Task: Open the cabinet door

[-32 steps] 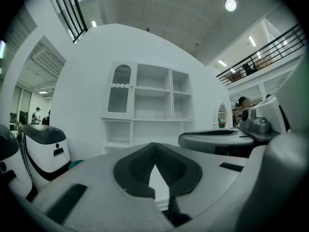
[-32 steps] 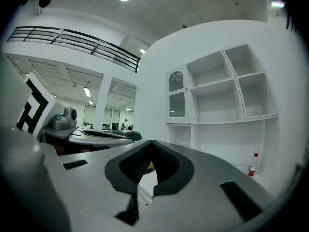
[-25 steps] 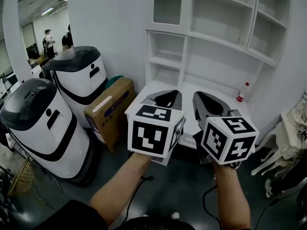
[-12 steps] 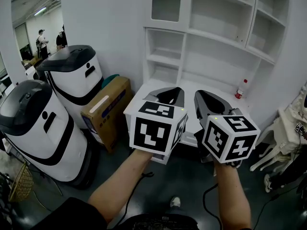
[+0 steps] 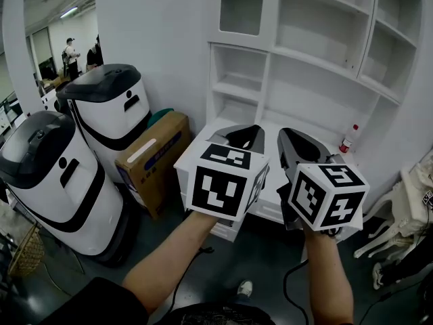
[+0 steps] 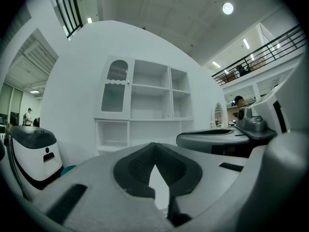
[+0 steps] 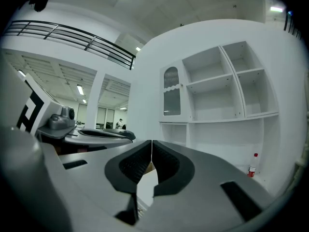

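Fingers [image 6: 133,169] pressed together, holding nothing, on left gripper [image 6: 154,145] and right gripper [image 7: 151,142], cabinet [image 5: 269,73] ahead

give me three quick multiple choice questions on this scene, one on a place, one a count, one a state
1. Where does the bottle stand? A on the cabinet's counter, at the right; B on the top shelf; C on the floor.
2. How many black-and-white machines stand left of the cardboard box? A one; B two; C four.
3. The glazed door at the cabinet's upper left is: A shut; B wide open; C off its hinges.
Key: 1 A, it is on the counter near the right wall; 2 B, two stand side by side; 3 A, it sits flush in its frame.
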{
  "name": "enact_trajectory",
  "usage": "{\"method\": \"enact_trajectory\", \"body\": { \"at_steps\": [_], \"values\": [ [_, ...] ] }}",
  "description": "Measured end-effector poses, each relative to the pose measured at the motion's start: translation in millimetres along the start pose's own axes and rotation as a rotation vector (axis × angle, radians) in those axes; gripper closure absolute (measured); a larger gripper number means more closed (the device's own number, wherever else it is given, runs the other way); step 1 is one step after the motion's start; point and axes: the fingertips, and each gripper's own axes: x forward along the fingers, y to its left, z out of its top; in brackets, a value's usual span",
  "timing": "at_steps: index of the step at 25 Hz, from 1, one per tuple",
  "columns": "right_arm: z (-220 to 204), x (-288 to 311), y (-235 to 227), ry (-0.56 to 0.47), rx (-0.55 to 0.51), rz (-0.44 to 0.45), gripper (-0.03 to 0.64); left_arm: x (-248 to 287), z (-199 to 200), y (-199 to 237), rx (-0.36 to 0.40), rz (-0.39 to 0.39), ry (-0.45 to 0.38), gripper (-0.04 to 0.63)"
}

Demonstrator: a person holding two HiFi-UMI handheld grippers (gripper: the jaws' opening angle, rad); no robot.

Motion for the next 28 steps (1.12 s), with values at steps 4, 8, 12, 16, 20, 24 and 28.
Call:
{"method": "enact_trajectory", "body": {
  "at_steps": [4,8,12,16,20,24,28],
  "values": [
    [4.2,18.9,-31.9,-0.004,-0.005,0.02,0.597,35.0,5.3,1.4,-0.009,0.018,0.0,0.588],
    [7.8,37.6,-65.4,-0.007,-0.009,0.043,0.597,70.0,10.5,2.4,-0.012,0.045,0.0,0.588],
    [5.3,55.6,-97.3,-0.011,0.002,0.069,0.597,104.7,12.9,1.9,-0.003,0.074,0.005,0.588],
    [0.0,70.4,-123.9,-0.006,0.017,0.098,0.597,135.2,12.4,1.3,0.0,0.101,0.015,0.588],
    [-1.4,82.1,-147.9,-0.004,0.02,0.122,0.597,163.1,12.5,-0.3,-0.004,0.124,0.022,0.588],
    [-1.8,93.8,-167.8,-0.004,0.027,0.143,0.597,184.4,12.8,0.0,-0.003,0.147,0.027,0.588],
    [-4.1,105.4,-172.9,0.0,0.031,0.167,0.597,194.1,13.9,5.2,0.004,0.169,0.031,0.588]
  ]
}}
